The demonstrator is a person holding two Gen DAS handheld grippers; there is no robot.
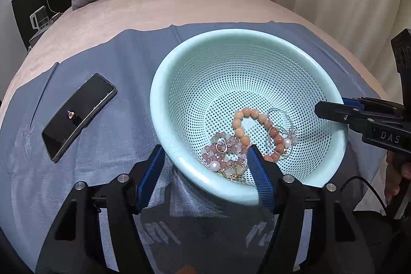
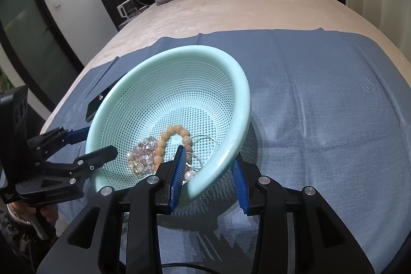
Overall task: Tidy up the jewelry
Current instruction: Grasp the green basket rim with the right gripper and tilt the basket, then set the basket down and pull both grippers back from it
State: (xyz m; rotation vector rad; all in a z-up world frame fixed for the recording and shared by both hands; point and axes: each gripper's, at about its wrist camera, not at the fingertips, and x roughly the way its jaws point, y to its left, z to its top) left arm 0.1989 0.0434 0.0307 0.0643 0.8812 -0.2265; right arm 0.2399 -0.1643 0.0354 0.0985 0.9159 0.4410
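Left wrist view shows a mint-green perforated basket (image 1: 179, 73) on a blue cloth (image 1: 115, 55) spread over a bed (image 1: 154, 7). The basket looks tipped, its far rim raised. Jewelry sits heaped at the low, near side of the bowl: a peach bead bracelet (image 1: 241, 120), a pink bead bracelet (image 1: 226, 148) with gold and pearl pieces, and a thin silver bangle (image 1: 278, 117) to the right.

The left gripper (image 1: 205, 166) straddles the near rim, one blue finger outside the wall, the other inside among the beads. Its fingers stand apart; whether they press the rim I cannot tell. The right gripper (image 2: 208, 179) straddles the rim from the right side in the same way, fingers apart, with the wall between them. A dark phone (image 1: 77, 117) lies on the cloth to the left, well apart from the basket.

Judged risks: neither gripper looks firmly clamped, so the smooth curved rim could slip and the basket drop or roll. Tilting further would send loose beads sliding over the near edge onto the soft cloth. The inner fingers sit touching or just beside the bracelets, so closing could pinch a strand against the wall, or snag the thin bangle. Small gold pieces may catch in the holes.
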